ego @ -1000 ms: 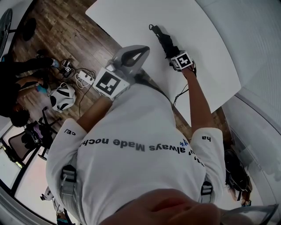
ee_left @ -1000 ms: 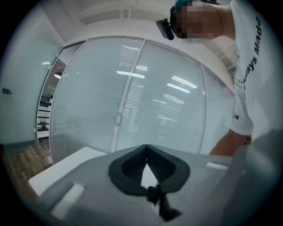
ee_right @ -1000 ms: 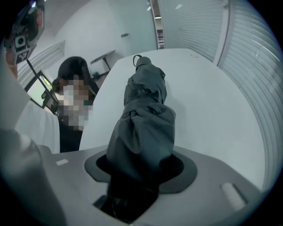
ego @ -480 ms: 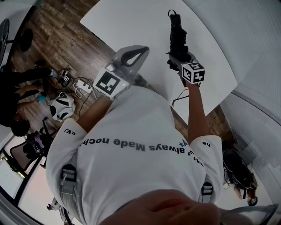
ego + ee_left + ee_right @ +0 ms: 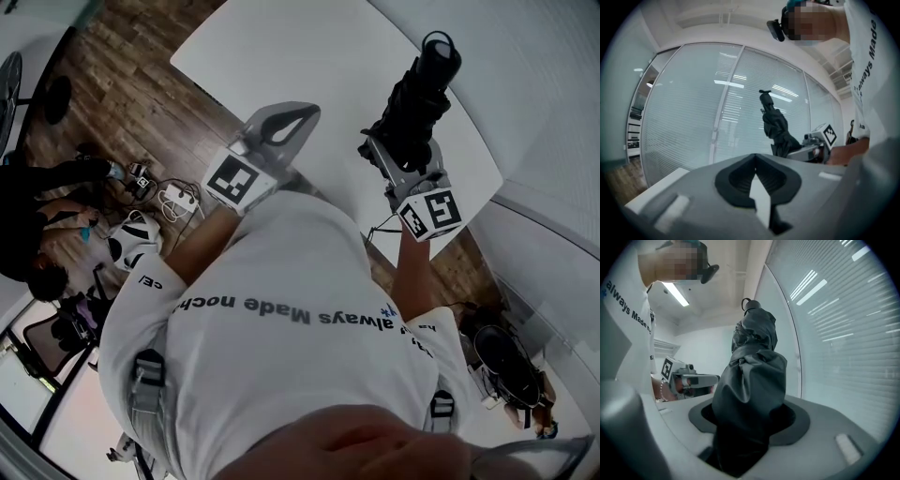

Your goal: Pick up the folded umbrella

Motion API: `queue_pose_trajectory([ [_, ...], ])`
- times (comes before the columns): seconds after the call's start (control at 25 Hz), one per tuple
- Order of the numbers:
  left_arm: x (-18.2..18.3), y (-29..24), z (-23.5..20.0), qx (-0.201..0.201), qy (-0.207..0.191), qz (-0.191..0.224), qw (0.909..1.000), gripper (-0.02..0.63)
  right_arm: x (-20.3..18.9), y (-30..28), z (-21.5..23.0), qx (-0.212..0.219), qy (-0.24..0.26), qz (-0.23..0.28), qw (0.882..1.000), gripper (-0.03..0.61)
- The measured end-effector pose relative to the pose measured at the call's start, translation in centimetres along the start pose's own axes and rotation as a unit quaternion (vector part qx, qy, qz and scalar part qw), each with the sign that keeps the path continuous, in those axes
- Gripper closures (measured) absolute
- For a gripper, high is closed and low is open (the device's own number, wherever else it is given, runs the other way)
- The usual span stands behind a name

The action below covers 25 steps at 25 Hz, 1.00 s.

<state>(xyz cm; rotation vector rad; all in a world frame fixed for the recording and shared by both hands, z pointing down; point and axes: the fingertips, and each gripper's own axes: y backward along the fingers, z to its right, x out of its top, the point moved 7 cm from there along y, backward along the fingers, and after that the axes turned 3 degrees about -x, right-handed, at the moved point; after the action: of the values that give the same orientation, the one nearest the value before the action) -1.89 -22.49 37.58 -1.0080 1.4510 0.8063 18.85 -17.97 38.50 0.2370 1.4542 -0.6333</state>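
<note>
The folded black umbrella (image 5: 415, 98) is off the white table (image 5: 281, 56) and stands in the air, its strap loop uppermost. My right gripper (image 5: 405, 150) grips its lower end, and its jaws are opening slightly while the black fabric (image 5: 750, 380) still fills the space between the pads. In the left gripper view the umbrella (image 5: 776, 129) shows upright above the right gripper (image 5: 813, 145). My left gripper (image 5: 302, 109) hovers over the table's near edge, its fingertips touching with nothing between them (image 5: 753, 157).
Wooden floor lies left of the table, with a power strip and cables (image 5: 173, 171), a white helmet-like object (image 5: 131, 232) and a chair (image 5: 56, 323). Another person (image 5: 37, 192) sits at far left. Glass walls with blinds (image 5: 693, 117) surround the table.
My right gripper has lifted the umbrella off the table and swung it from pointing down to nearly level, so the umbrella now stands upright. The left gripper drifted slightly.
</note>
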Motion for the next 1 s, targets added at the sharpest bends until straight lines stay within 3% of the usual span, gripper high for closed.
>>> queue_pose_trajectory([
  [0.36, 1.5, 0.7, 1.0, -0.006, -0.014, 0.003, 0.9999, 0.614, 3.7, 3.8, -4.4, 0.013, 0.060, 0.069, 0.996, 0.311],
  [0.68, 3.0, 0.5, 1.2, -0.015, -0.017, 0.039, 0.9990, 0.614, 4.2, 4.1, -4.9, 0.013, 0.059, 0.077, 0.995, 0.311],
  [1.0, 3.2, 0.7, 1.0, -0.011, -0.025, 0.040, 0.9988, 0.614, 4.5, 4.2, -5.0, 0.011, 0.071, 0.075, 0.995, 0.311],
])
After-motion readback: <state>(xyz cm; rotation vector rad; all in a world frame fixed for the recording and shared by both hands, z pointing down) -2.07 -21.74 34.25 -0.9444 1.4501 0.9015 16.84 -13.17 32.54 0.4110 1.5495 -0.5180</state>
